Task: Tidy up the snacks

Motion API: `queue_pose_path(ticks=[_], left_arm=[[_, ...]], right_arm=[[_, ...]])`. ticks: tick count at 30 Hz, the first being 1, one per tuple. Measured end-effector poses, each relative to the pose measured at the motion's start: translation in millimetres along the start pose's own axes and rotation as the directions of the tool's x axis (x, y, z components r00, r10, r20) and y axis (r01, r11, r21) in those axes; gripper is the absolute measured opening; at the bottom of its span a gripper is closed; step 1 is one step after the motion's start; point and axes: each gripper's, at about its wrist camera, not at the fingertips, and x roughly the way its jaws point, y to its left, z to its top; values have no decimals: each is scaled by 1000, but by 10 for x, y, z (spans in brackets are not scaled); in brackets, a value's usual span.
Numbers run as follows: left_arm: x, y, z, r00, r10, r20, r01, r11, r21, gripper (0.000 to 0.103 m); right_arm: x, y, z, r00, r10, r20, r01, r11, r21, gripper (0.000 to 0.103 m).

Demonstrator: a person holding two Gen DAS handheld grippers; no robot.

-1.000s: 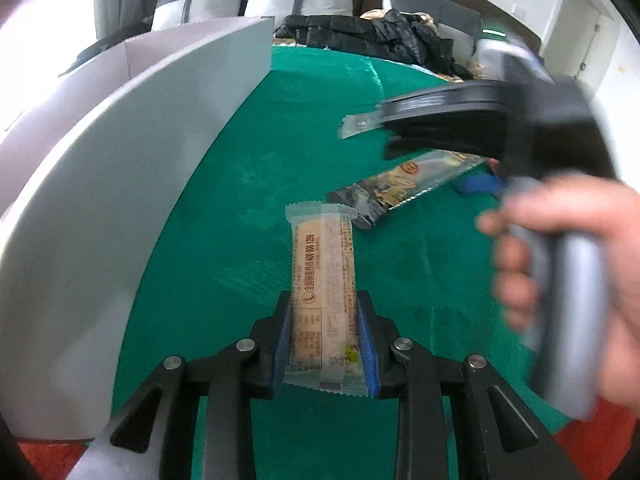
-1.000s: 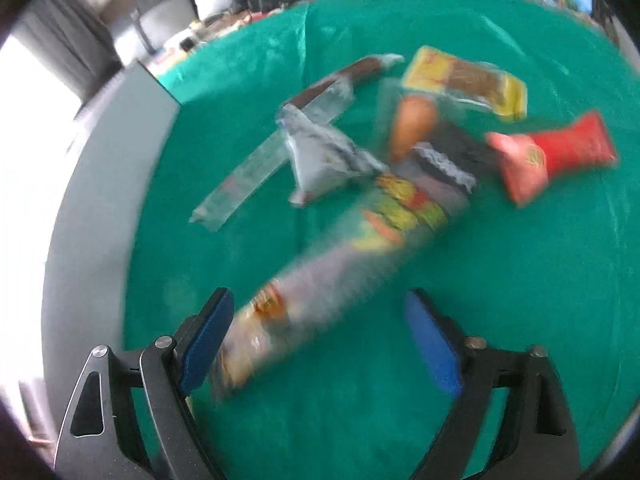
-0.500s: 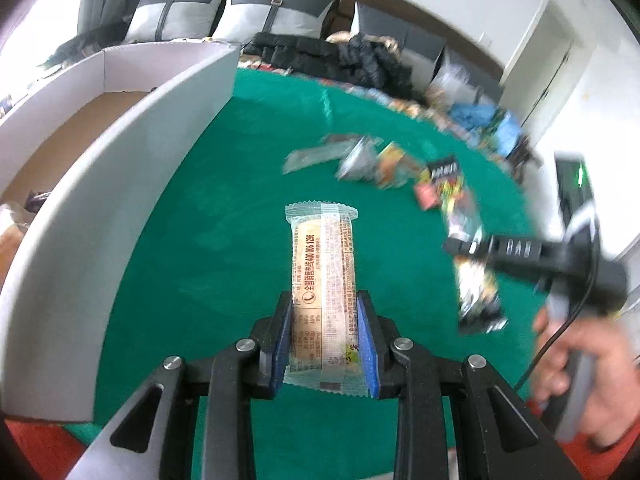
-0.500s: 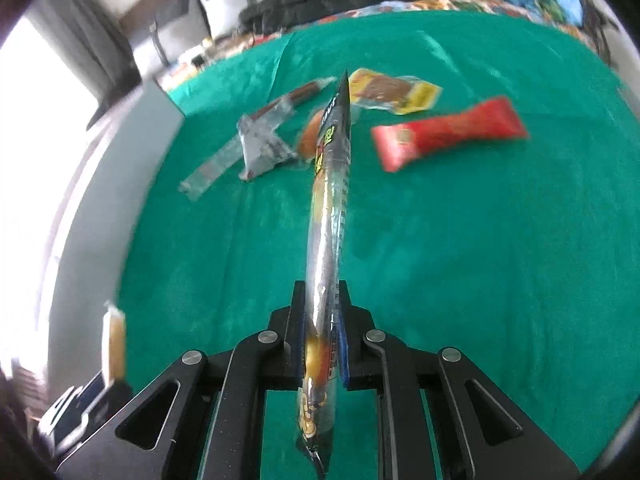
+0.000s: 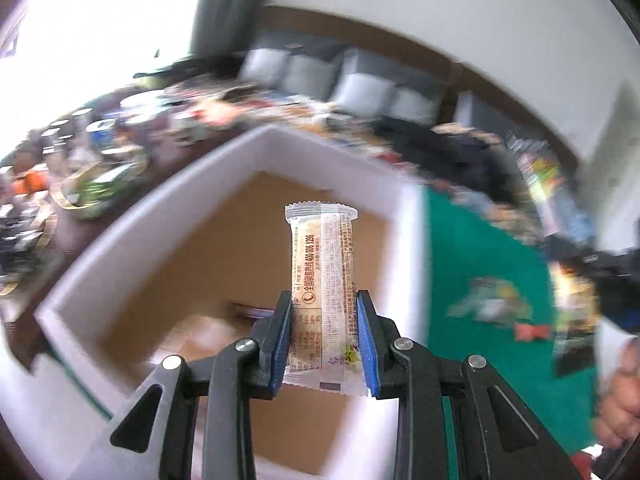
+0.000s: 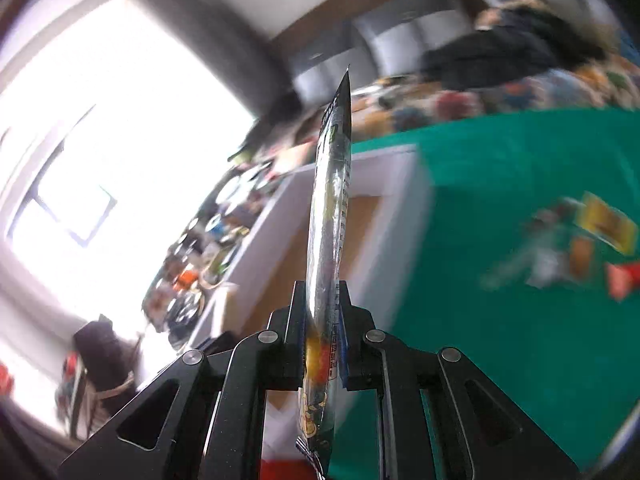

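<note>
Snack bar (image 5: 323,280), in a clear wrapper with red print, stands upright in the left gripper (image 5: 324,336), whose blue pads (image 5: 366,344) are clamped on its lower half; its crimped top edge points away from the camera. It hangs above the open cardboard box (image 5: 248,148), over the brown floor inside the white walls. Something dark and something pale lie at the bottom of the box (too blurred to name).

In the right wrist view, a long dark foil packet (image 6: 330,240) is pinched edge-on in the right gripper (image 6: 322,340), jaws pressed against its lower part, its pointed tip reaching up toward the far wall. The packet's bottom end, with yellow and orange print, hangs below the fingers. This gripper is near the box corner (image 6: 400,168), with the white wall just beyond the packet.

To the right of the box spreads the green tablecloth (image 6: 500,320). On it, well apart from both grippers, lies a loose pile of snacks (image 6: 576,244): a yellow packet, a red one, some pale wrappers, all smeared by motion blur. Farther off are grey sofa cushions (image 5: 348,80) and a bright window (image 6: 100,180).
</note>
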Motion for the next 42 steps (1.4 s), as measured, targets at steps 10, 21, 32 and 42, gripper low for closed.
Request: queue_pose_path(ticks=[10,21,32,42], left_arm=[[-117,596,-521,993,120,-6,-120,986,-112,90],[-495,-1519,-743,954,-299,9,293,941,170,103],[1024,-2578,-1564,967,-111,-229,180,935,305,102],[1428,-2657,-1719,985,-8,-171,72,926,371,103]], right_arm=[[213,-257,-754,953,-301,39,293,875,-386,66],[-1410,-2597,-1644,680,-728,88,718,637,-280,66],[-2035,-3406,-1674,606,-790,91,791,611,39,66],[-2054,-3550,-1708,652,-757,38,753,652,87,79]])
